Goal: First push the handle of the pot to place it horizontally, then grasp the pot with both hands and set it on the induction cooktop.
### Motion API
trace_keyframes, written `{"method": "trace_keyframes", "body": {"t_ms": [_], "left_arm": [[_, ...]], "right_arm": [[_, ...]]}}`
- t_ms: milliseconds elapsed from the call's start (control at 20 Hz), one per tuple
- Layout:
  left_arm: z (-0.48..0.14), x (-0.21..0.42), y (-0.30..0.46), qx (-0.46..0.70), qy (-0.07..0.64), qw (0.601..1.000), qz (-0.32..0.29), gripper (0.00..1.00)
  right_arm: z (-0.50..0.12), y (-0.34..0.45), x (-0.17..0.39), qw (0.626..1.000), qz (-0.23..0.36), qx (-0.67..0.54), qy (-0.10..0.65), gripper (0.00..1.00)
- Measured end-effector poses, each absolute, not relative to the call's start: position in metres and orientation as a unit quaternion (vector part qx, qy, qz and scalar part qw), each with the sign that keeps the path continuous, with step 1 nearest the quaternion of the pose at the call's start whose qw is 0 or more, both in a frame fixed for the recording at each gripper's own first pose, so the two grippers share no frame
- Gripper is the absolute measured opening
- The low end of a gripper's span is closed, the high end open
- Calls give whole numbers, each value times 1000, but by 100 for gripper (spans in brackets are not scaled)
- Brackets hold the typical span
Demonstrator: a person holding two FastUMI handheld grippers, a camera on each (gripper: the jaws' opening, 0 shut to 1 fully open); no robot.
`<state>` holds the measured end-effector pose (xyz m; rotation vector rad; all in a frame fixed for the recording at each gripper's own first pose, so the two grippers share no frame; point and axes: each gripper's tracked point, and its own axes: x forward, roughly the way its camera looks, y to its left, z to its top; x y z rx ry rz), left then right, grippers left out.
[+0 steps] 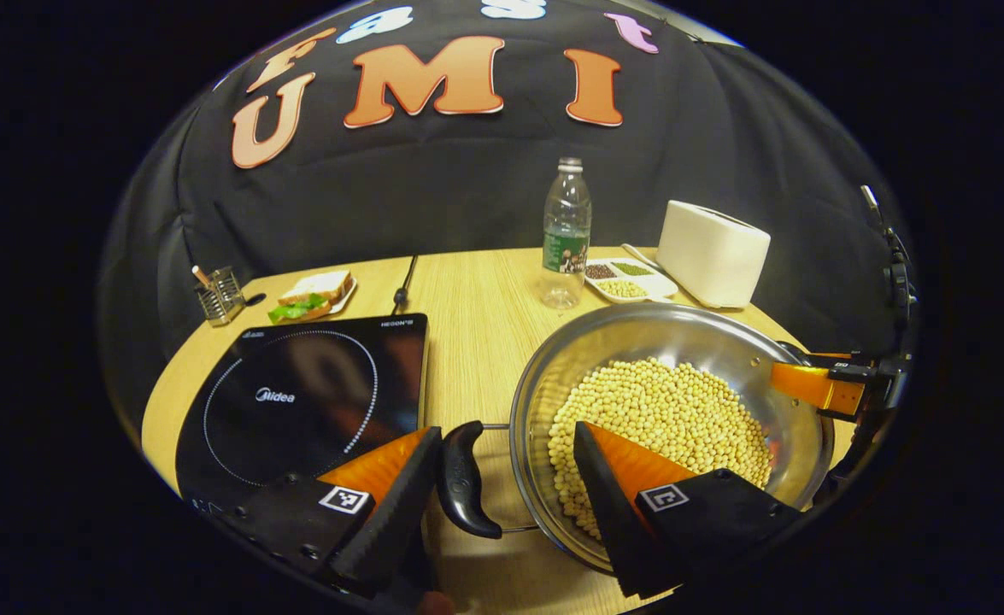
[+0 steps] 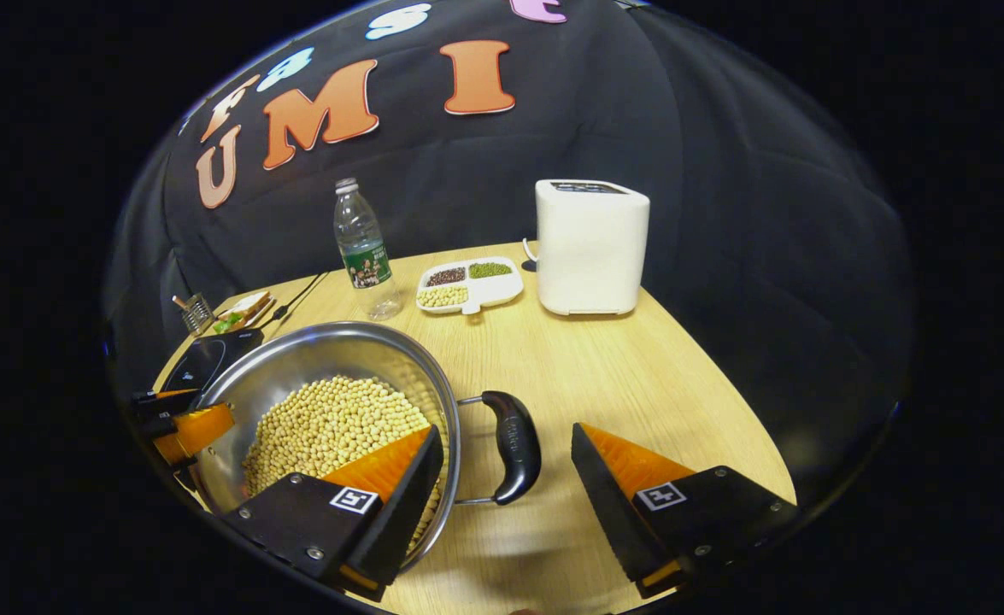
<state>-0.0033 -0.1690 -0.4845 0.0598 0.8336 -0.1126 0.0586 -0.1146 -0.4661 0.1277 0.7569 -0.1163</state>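
A steel pot (image 1: pixel 689 333) full of pale beans (image 1: pixel 664 410) stands on the wooden table, just right of the black induction cooktop (image 1: pixel 296 401). My left gripper (image 1: pixel 508 431) is open and straddles the pot's black left handle (image 1: pixel 467 478). One finger lies against the handle's outer side, the other hangs over the beans. My right gripper (image 2: pixel 506 430) is open too. It straddles the black right handle (image 2: pixel 514 444), which lies level, with one finger over the pot's rim (image 2: pixel 446 401) and the other outside. The right gripper (image 1: pixel 818 384) also shows at the pot's far side.
At the back of the table stand a water bottle (image 1: pixel 566 231), a divided tray of beans (image 1: pixel 625 280) and a white toaster (image 2: pixel 589 248). A sandwich on a plate (image 1: pixel 314 295) and a wire holder (image 1: pixel 220 295) sit behind the cooktop, with a cable (image 1: pixel 405 282) alongside.
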Motion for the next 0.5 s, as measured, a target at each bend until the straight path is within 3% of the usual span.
{"method": "trace_keyframes", "body": {"t_ms": [100, 150, 200, 250, 300, 450, 500], "left_arm": [[-487, 3, -168, 32, 403, 913, -56, 97], [-490, 3, -165, 37, 408, 911, -50, 98], [-491, 3, -162, 43, 414, 908, -48, 94], [-492, 4, -161, 45, 416, 907, -49, 89], [-492, 5, -161, 47, 421, 904, -51, 78], [-495, 0, -158, 59, 452, 889, -39, 77], [-495, 0, -157, 58, 459, 886, -32, 69]], "right_arm": [[-470, -110, 58, 924, -51, 62, 375, 94], [-473, -109, 59, 923, -51, 58, 378, 82], [-473, -108, 58, 921, -49, 59, 383, 79], [-469, -108, 60, 921, -53, 63, 381, 65], [-472, -108, 61, 918, -54, 69, 387, 64], [-473, -106, 59, 914, -60, 89, 392, 56], [-472, -105, 58, 914, -62, 94, 389, 54]]}}
